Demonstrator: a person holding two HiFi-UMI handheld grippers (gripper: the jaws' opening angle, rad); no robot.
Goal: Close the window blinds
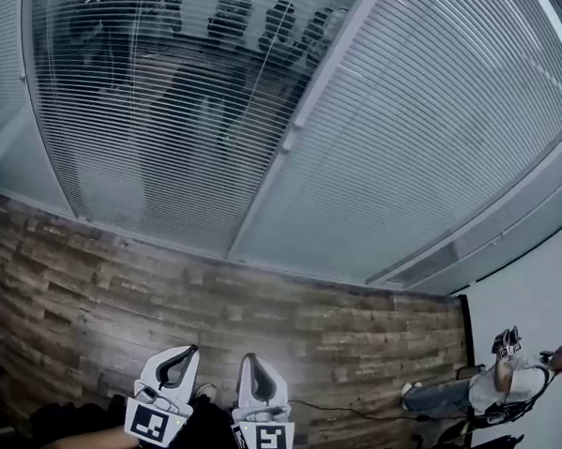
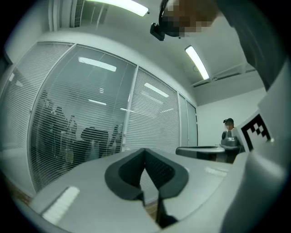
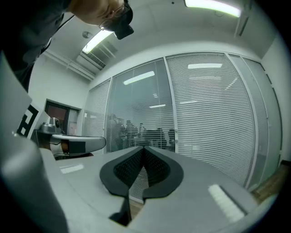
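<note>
Step in hand: I judge this to be the approach. Nothing of the blinds is touched yet, and I stand back from the glass wall with both tools held low.

Left gripper (image 1: 180, 357): its jaws are pressed together at the tips with nothing between them. It points at the glass wall over the near edge of the wooden floor (image 1: 295, 312).

Right gripper (image 1: 256, 366): closed tip to tip as well, and empty. It sits just beside the left one.

Blinds to close (image 1: 162, 112): these are on the left pane of the glass wall. Their slats are tilted open, so dark figures in the next room show through.

Neighbouring blinds (image 1: 427, 136): these are on the right pane, past the upright frame post (image 1: 295, 124). They read as a solid pale sheet, so I take them as already shut.

Next move: I need to step up to the left pane and find its tilt wand or cord. I cannot make one out from here. Then I open one pair of jaws and take hold of it.

Risk: a closed gripper pushed into the slats could bend them.

Containers: none in view, so there are no contents to report.

Bystander: a seated person (image 1: 514, 376) is at the far right edge of the floor, well apart from my path.
</note>
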